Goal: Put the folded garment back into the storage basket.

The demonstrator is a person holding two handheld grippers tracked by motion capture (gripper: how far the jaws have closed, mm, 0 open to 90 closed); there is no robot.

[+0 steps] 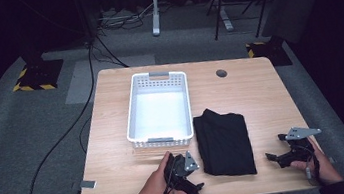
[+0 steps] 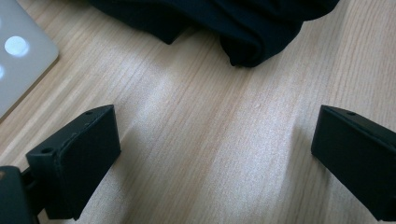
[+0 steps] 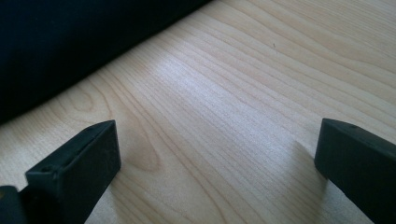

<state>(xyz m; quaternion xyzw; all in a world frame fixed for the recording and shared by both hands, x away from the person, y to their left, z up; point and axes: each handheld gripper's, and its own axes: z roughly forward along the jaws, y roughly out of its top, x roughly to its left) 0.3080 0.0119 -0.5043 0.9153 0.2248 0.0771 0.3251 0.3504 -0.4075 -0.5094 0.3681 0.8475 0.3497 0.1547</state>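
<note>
A folded black cloth [image 1: 224, 141] lies flat on the wooden table [image 1: 260, 95], just right of a white plastic basket [image 1: 158, 110]. My left gripper [image 1: 194, 175] rests near the table's front edge, beside the cloth's near left corner, jaws wide open over bare wood. In the left gripper view [image 2: 215, 140] the cloth's folded edge [image 2: 243, 28] lies a short way ahead of the jaws. My right gripper [image 1: 273, 156] sits to the right of the cloth, open, pointing toward it. In the right gripper view [image 3: 217, 149] the cloth [image 3: 60, 42] fills the upper left.
The basket holds nothing and its corner [image 2: 18, 60] shows at the left of the left gripper view. A round cable hole [image 1: 221, 73] is at the table's far right. Cables [image 1: 59, 137] trail on the grey floor to the left. A silver clip [image 1: 88, 184] hangs at the table's left edge.
</note>
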